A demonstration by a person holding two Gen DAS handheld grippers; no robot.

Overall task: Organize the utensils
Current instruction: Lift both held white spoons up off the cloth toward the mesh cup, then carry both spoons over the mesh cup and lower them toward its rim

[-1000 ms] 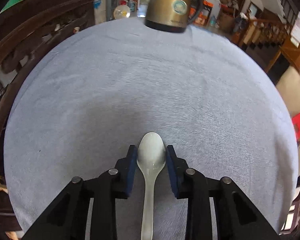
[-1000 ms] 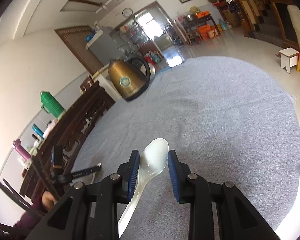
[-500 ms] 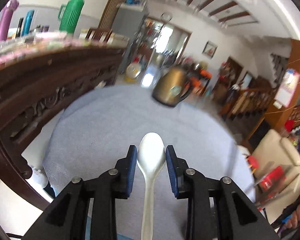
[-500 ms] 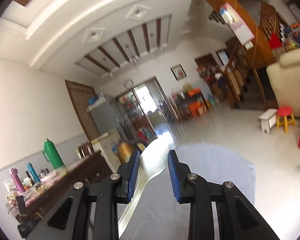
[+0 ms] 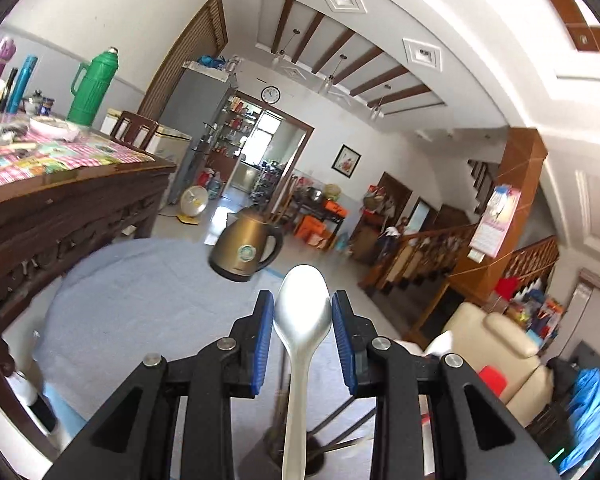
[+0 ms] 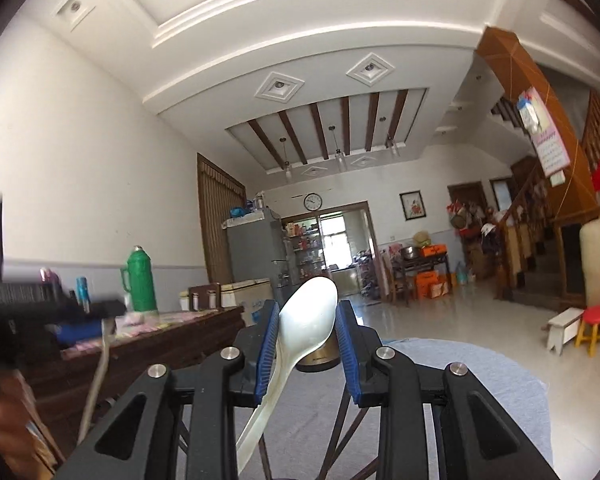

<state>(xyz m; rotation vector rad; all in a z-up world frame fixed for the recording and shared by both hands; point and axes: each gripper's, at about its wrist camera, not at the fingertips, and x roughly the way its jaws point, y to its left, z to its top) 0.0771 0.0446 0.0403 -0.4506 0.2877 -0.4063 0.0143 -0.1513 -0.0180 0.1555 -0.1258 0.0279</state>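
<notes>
My left gripper (image 5: 302, 308) is shut on a pale grey spoon (image 5: 302, 316), bowl up and handle hanging straight down toward a dark holder (image 5: 296, 454) with thin sticks in it at the bottom of the left wrist view. My right gripper (image 6: 307, 320) is shut on a white spoon (image 6: 306, 324), bowl up and tilted, handle slanting down to the left. Thin dark sticks (image 6: 342, 416) rise below it. Both grippers are raised above the round table with the grey cloth (image 5: 140, 292), also seen in the right wrist view (image 6: 480, 380).
A bronze kettle (image 5: 244, 248) stands at the table's far edge, partly hidden behind the spoon in the right wrist view (image 6: 318, 354). A dark carved sideboard (image 5: 60, 208) with a green thermos (image 5: 90, 88) runs along the left. A cream armchair (image 5: 496, 344) is at the right.
Both grippers have lifted and tilted upward with their spoons held. The views went from the tabletop to the room and ceiling. The holder with sticks came into view below.
</notes>
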